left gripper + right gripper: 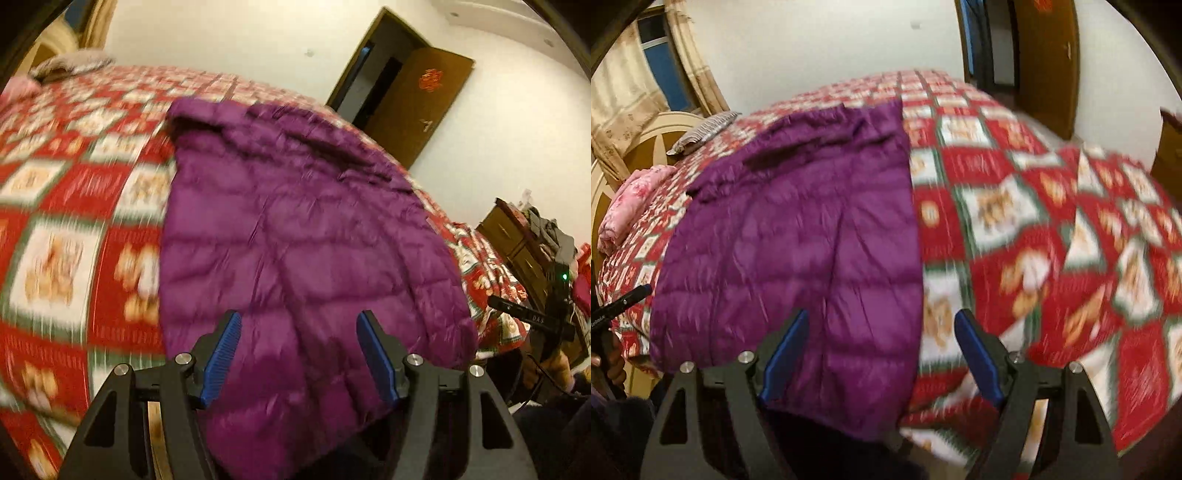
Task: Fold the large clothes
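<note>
A purple puffer jacket (295, 229) is lying spread flat on the bed's red patchwork quilt (74, 184), its collar pointing toward twelve o'clock and its hem hanging just over the near edge of the bed. It looks already folded narrow, the sleeves seemingly tucked in, though blur is making that hard to confirm.

The left gripper (298, 356) is hovering above the hem, pointing downward, its jaws standing well apart with purple fabric showing between the blue pads but nothing pinched. The right gripper (881, 360) is hanging over the jacket's other near corner; its jaws are likewise wide and empty, and the jacket's side edge is running up between them toward twelve o'clock, with quilt showing on the three o'clock side.

Both grippers appear to be placed one at each hem corner, probably so the person can take hold of the bottom edge evenly and carry it up toward the collar without skewing the fold. The slippery, padded fabric is likely to slide, so a deep bite seems wise.

At ten o'clock in the right view, a pink folded cloth (626, 206) is sitting near the headboard.
</note>
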Tool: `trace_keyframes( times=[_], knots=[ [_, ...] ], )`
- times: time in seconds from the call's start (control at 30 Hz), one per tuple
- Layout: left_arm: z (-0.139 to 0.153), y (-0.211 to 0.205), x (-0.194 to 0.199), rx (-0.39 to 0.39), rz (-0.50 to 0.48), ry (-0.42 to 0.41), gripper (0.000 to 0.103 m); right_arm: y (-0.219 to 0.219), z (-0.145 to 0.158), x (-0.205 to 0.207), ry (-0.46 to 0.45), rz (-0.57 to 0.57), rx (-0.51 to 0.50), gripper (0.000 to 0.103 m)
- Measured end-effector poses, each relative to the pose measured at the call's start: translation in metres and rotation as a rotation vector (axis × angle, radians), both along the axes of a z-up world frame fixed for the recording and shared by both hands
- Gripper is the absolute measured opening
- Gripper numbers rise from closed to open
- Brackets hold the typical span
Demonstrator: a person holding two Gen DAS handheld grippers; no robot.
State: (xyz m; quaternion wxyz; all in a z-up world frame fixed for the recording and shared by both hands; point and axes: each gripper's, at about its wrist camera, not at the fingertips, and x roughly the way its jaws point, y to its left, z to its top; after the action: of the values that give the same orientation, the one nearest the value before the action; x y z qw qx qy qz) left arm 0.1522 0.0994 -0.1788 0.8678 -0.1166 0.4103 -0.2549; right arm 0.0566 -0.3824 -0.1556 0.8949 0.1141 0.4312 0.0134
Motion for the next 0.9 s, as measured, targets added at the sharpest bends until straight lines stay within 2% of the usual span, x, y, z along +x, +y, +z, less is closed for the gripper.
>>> trace_keyframes(
  times=[0.1,0.3,0.4,0.53,0.67,0.8,0.83,0.9],
  knots=[
    [-0.009,0.007,-0.01,-0.018,0.014,0.03,0.065,0.004,-0.015,-0.005,0.033,0.016,0.05,0.081],
    [-0.02,0.016,-0.027,0.06,0.048,0.061,0.065,0.009,-0.041,-0.008,0.1,0.005,0.081,0.081],
    [-0.027,0.017,-0.028,0.08,0.048,0.094,0.065,0.016,-0.053,-0.007,0.141,0.043,0.125,0.079],
    [-0.035,0.016,-0.026,0.178,0.088,0.135,0.065,0.021,-0.057,-0.007,0.152,0.06,0.118,0.079],
    [-0.045,0.018,-0.024,0.198,0.095,0.18,0.065,0.018,-0.061,-0.008,0.147,0.064,0.123,0.079],
    [-0.045,0.012,-0.025,0.219,0.077,0.184,0.065,0.018,-0.063,-0.008,0.145,0.064,0.134,0.079],
    [-0.045,0.011,-0.025,0.222,0.071,0.184,0.065,0.02,-0.062,-0.007,0.142,0.07,0.134,0.076],
    [-0.045,0.008,-0.025,0.227,0.059,0.182,0.065,0.023,-0.061,-0.006,0.145,0.084,0.129,0.057]
  ],
)
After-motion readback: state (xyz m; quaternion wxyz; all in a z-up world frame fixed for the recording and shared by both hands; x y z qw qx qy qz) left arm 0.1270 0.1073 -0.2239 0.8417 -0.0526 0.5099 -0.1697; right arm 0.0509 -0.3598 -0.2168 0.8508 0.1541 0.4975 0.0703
